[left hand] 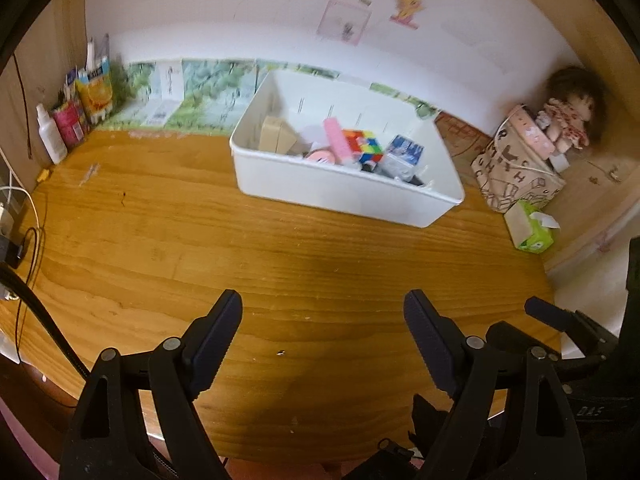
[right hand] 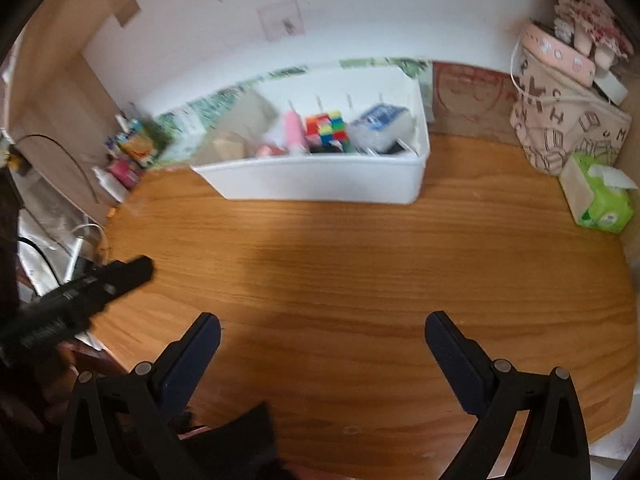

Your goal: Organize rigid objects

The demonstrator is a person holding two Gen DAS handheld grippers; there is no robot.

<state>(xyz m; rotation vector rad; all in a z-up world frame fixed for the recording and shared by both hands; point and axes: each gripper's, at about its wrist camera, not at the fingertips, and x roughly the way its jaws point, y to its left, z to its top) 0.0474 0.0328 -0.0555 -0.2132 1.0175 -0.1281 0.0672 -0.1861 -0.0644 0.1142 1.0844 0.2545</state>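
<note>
Left hand-held gripper (left hand: 322,312) open, bag lettering illegible (left hand: 516,172)

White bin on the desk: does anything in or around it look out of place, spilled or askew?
Nothing is spilled. The white bin sits skewed to the desk edge, and its contents, a colour cube, a blue-and-white box and a tan box, lie jumbled rather than sorted. Both grippers are open and hold nothing.
</note>
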